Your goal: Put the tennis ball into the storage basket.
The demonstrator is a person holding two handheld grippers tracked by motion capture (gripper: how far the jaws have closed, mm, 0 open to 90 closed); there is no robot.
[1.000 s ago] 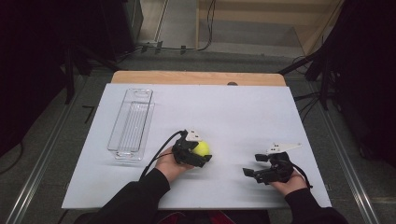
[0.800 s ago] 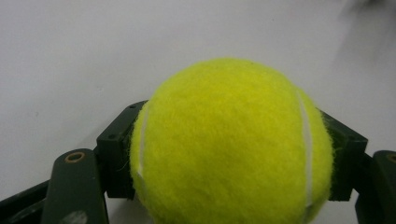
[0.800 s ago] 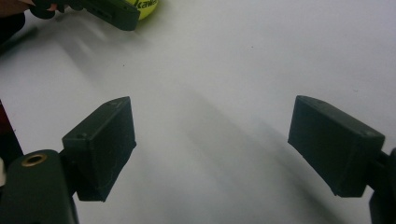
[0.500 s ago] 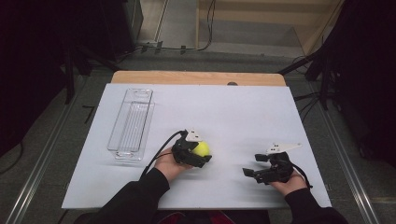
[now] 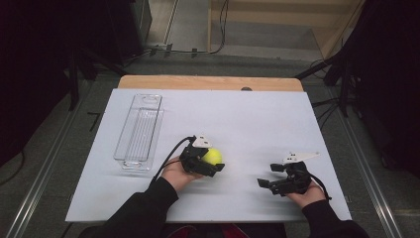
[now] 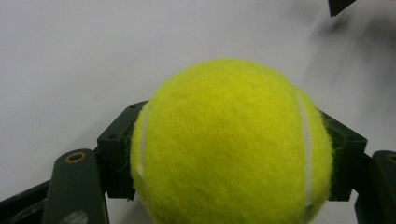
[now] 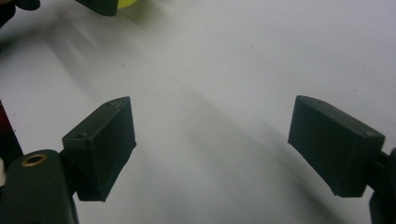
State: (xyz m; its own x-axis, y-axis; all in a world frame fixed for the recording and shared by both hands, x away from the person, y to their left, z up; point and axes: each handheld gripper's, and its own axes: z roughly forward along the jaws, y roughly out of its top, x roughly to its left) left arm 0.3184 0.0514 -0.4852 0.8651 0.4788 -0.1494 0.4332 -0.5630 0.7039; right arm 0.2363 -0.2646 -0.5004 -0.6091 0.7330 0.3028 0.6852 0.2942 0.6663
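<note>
Left gripper (image 5: 212, 161) seen at lower centre of the high view, clamped on the ball (image 5: 213, 156). In the left gripper view: ball (image 6: 231, 144) seated squarely between the two black jaws, one pad (image 6: 119, 151) pressed into its left side and the other pad (image 6: 343, 161) into its right, felt bulging forward past both. Grip judged secure and centred, with no gap at either pad.

Right gripper (image 5: 270, 176) placed at lower right of the high view, jaws spread wide and empty; in the right gripper view (image 7: 212, 149), bare white table (image 7: 224, 70) between the pads.

Tray (image 5: 139, 131) located at left centre of the high view, up and to the left of the ball, clear of it and well apart. Long axis of the tray aligned roughly from the top of the frame to the bottom, near short end toward the person. Left gripper clearly nearer the tray than the right, and already loaded.

Likely next move: carry up and left, then lower into the tray along its length. Main risk judged: ball striking the near rim on entry.
</note>
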